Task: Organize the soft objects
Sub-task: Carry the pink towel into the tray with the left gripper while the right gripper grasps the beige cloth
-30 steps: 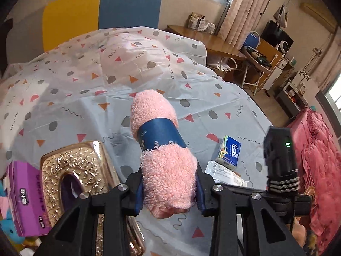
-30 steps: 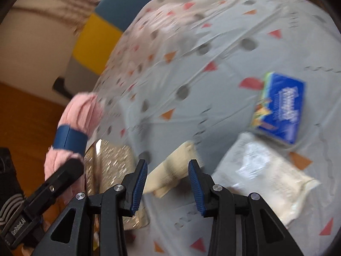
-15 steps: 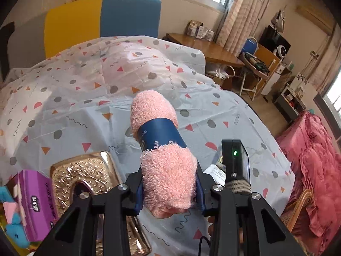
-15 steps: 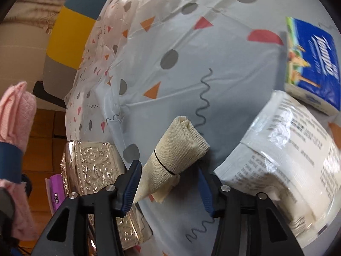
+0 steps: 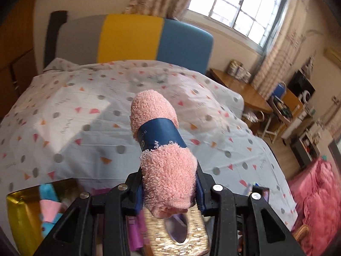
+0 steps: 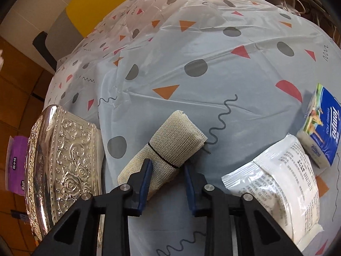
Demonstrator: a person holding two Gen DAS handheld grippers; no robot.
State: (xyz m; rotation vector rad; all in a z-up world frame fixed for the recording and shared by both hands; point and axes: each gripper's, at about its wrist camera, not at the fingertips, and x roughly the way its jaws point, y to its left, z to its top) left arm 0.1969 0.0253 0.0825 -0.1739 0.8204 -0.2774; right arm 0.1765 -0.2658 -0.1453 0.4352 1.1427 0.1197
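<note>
My left gripper (image 5: 169, 188) is shut on a rolled pink towel (image 5: 164, 151) with a dark blue paper band, held up in the air above the bed. My right gripper (image 6: 167, 170) is open, its jaws on either side of a beige mesh cloth roll (image 6: 168, 147) tied with a black band, which lies on the patterned sheet. Whether the pads touch the roll I cannot tell. A gold embossed tissue box (image 6: 61, 162) stands left of the roll; it also shows below the towel in the left wrist view (image 5: 177, 232).
A white plastic pack (image 6: 275, 183) and a blue Tempo tissue pack (image 6: 319, 125) lie right of the roll. A purple pack (image 6: 16, 164) sits beyond the gold box. A gold container with a blue and pink plush (image 5: 48, 209) is at lower left. A red blanket (image 5: 317, 200) lies right.
My left gripper has lifted and tilted up with the pink towel, so the view shows more of the headboard and window. My right gripper has closed in around the beige roll.
</note>
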